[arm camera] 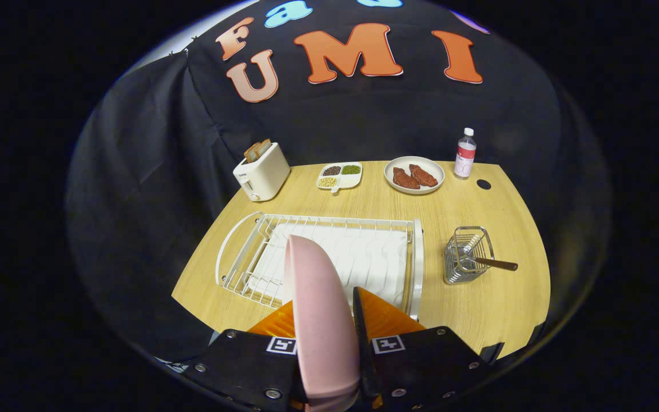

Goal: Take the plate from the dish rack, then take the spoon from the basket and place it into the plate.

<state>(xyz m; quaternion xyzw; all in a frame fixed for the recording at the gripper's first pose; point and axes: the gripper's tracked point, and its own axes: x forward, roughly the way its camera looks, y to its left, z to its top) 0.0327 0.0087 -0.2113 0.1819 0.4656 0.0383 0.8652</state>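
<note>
A pink plate (318, 309) stands on edge between my two fingers, and my gripper (326, 337) is shut on it, held up above the near side of the table. Below and beyond the plate lies the white wire dish rack (364, 257), with nothing else in it. To the right of the rack stands a small wire basket (467, 254). A spoon (487, 262) with a brown handle leans out of the basket, handle pointing right.
Along the far side of the wooden table (501, 309) stand a white toaster (262, 171) with bread, a divided dish of beans (339, 174), a white plate of meat (414, 174) and a small bottle (465, 153). Black cloth walls surround the table.
</note>
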